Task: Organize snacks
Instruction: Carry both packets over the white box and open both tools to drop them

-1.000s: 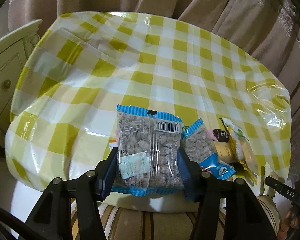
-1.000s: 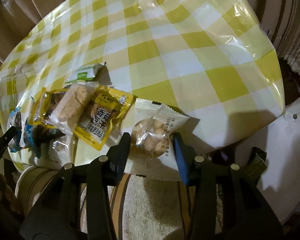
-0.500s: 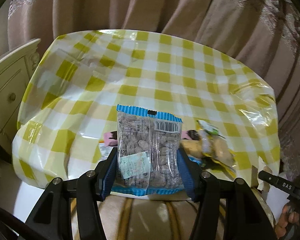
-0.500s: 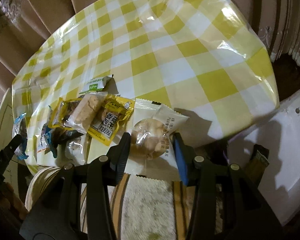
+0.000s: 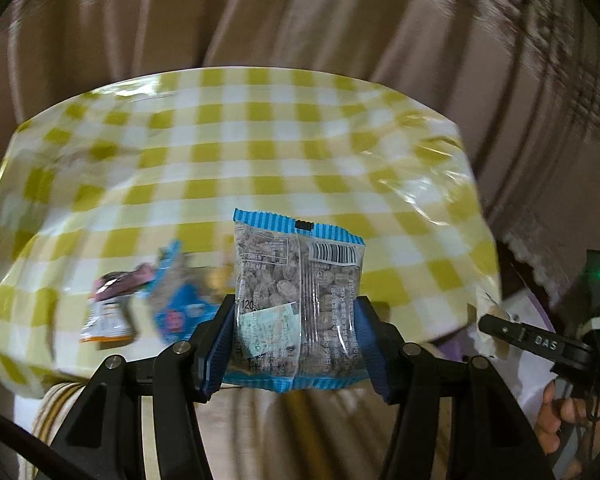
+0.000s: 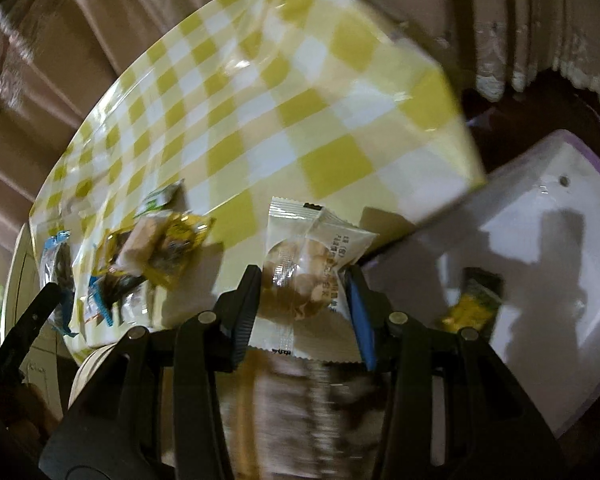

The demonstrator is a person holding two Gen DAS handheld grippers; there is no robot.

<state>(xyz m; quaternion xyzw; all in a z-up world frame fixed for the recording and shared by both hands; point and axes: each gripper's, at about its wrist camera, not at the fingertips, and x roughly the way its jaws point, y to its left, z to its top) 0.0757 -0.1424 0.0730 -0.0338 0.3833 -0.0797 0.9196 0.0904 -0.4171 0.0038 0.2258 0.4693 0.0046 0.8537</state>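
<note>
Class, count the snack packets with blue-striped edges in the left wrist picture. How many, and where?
2. The nut packet is clamped in the left tongs; the blurred blue packet lies on the checked table, left of it. Others may be hidden.

Bare tablecloth (image 5: 260,152) beyond near-edge snack pile (image 6: 152,248).

"120" on peanut packet (image 5: 298,308); "DAS" on right gripper (image 5: 540,342)

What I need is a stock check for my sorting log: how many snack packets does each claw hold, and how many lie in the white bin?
Left claw: 1, the blue-edged nut packet
Right claw: 1, the white biscuit packet
White bin: 1, a yellow packet
Total: 3
The pile on the table is too blurred to count.
</note>
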